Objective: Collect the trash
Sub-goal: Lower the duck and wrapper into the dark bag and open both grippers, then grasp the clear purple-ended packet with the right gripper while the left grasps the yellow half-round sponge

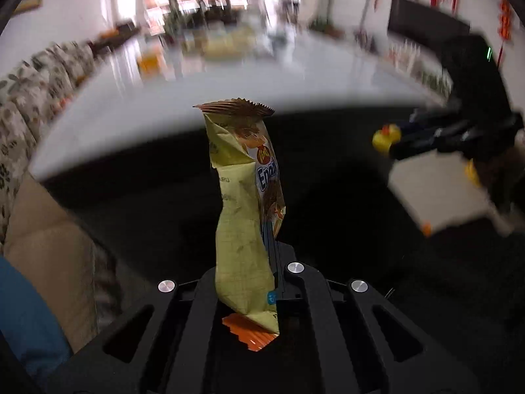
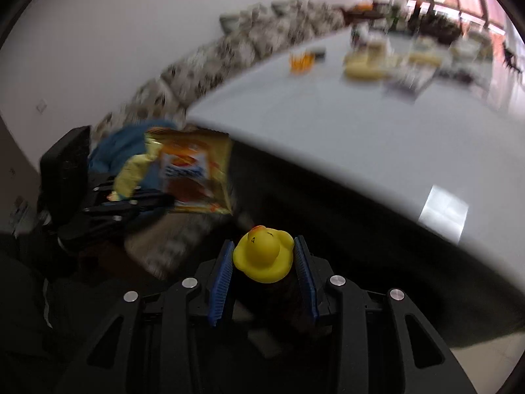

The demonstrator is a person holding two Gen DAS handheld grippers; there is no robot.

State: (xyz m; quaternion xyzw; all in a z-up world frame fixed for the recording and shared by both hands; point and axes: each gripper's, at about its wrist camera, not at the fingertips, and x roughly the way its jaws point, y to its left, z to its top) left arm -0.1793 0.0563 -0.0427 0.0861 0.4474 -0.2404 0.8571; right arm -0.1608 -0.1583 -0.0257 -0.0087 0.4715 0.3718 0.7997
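My left gripper (image 1: 259, 256) is shut on a yellow and brown snack wrapper (image 1: 244, 203) that stands upright between its fingers, in the air before the white table (image 1: 203, 98). My right gripper (image 2: 264, 256) is shut on a yellow rubber duck (image 2: 264, 256), held between its blue pads (image 2: 221, 282). In the left wrist view the right gripper (image 1: 397, 144) with the duck (image 1: 385, 138) is at the right. In the right wrist view the left gripper (image 2: 154, 198) with the wrapper (image 2: 193, 174) is at the left. Both views are blurred.
A long white table (image 2: 344, 131) runs ahead, with blurred yellow and orange items (image 2: 361, 62) at its far end. A floral sofa (image 1: 29, 98) lines the left wall. A dark area (image 1: 164, 203) lies under the table's near edge.
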